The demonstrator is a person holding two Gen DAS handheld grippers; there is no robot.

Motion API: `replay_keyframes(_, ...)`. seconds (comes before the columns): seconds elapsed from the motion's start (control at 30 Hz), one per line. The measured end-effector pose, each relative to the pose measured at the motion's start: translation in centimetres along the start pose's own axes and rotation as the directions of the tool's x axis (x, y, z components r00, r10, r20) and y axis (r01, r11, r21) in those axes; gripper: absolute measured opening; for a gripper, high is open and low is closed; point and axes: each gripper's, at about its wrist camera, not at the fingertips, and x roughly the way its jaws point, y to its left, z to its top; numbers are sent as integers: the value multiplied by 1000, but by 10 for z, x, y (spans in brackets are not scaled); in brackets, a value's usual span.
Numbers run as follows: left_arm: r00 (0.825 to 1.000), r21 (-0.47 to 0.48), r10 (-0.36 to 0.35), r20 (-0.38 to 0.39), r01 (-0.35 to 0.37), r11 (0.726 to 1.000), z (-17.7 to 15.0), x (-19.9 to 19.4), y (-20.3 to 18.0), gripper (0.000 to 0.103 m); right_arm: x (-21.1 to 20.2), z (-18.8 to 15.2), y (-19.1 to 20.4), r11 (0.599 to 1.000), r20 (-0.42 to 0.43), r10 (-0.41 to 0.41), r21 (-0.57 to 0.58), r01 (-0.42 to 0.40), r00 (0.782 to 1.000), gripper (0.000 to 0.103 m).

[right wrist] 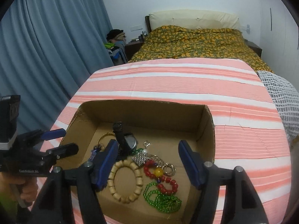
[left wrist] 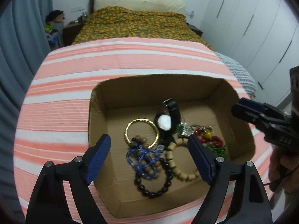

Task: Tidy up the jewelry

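Left hand-held gripper point(left wrist: 149, 149) wide apart, empty, hovering over cardboard box point(left wrist: 97, 123) on pink-striped cover point(left wrist: 56, 93).

Inside box, left to right:
- gold bangle point(left wrist: 129, 128)
- blue bead string point(left wrist: 143, 156) over dark bead bracelet point(left wrist: 160, 190)
- black-strap watch point(left wrist: 165, 121) propped up
- pale wooden bead bracelet point(right wrist: 127, 181)
- silver mesh charm point(right wrist: 139, 158)
- red bead strand point(right wrist: 164, 181) with yellow bead point(right wrist: 158, 171)
- green bead strand point(right wrist: 164, 199), nearest right wall

Right hand-held gripper point(right wrist: 147, 166) also wide, empty, above right half of pile. All pieces touching or overlapping.
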Motion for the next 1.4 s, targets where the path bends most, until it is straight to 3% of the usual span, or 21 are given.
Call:
replay_keyframes(0.2,997,21,66,47,-67,998,-8,-11,0,91,-2,-8,-3,999,4,-30,12,30,1000,70)
replay_keyframes(0.3,992,41,93,86,-96,995,-11,-23,-6,96,-3,-10,4,999,0,-40,2,40,999,78)
replay_keyframes(0.47,967,95,175,184,-194,976,-16,-54,-29,101,-29,-18,24,994,36,-85,-66,87,996,81)
replay_keyframes(0.57,937,97,258,237,-287,953,-21,-74,-41,102,-53,-20,38,987,100,-121,-91,130,988,82)
replay_keyframes(0.63,901,78,341,269,-374,924,-26,-87,-50,102,-71,-19,46,985,159,-146,-73,159,976,82)
replay_keyframes(0.67,874,73,394,285,-430,900,-30,-93,-55,102,-80,-20,49,985,186,-153,-51,165,971,82)
replay_keyframes(0.73,848,83,421,321,-468,880,-35,-101,-63,102,-91,-22,55,985,183,-156,-45,167,971,82)
replay_keyframes(0.87,914,102,336,227,-366,925,-36,-108,-63,102,-98,-20,65,986,111,-152,-46,158,982,82)
replay_keyframes(1.0,941,10,277,195,-284,959,-37,-127,-47,103,-108,-25,66,990,28,-139,-14,140,990,82)
replay_keyframes(1.2,949,-75,271,158,-262,962,-37,-142,-35,103,-122,-33,79,996,-13,-91,-2,91,996,82)
replay_keyframes(1.4,952,-113,273,135,-259,959,-46,-146,-33,103,-125,-34,89,995,-17,-96,-33,95,995,82)
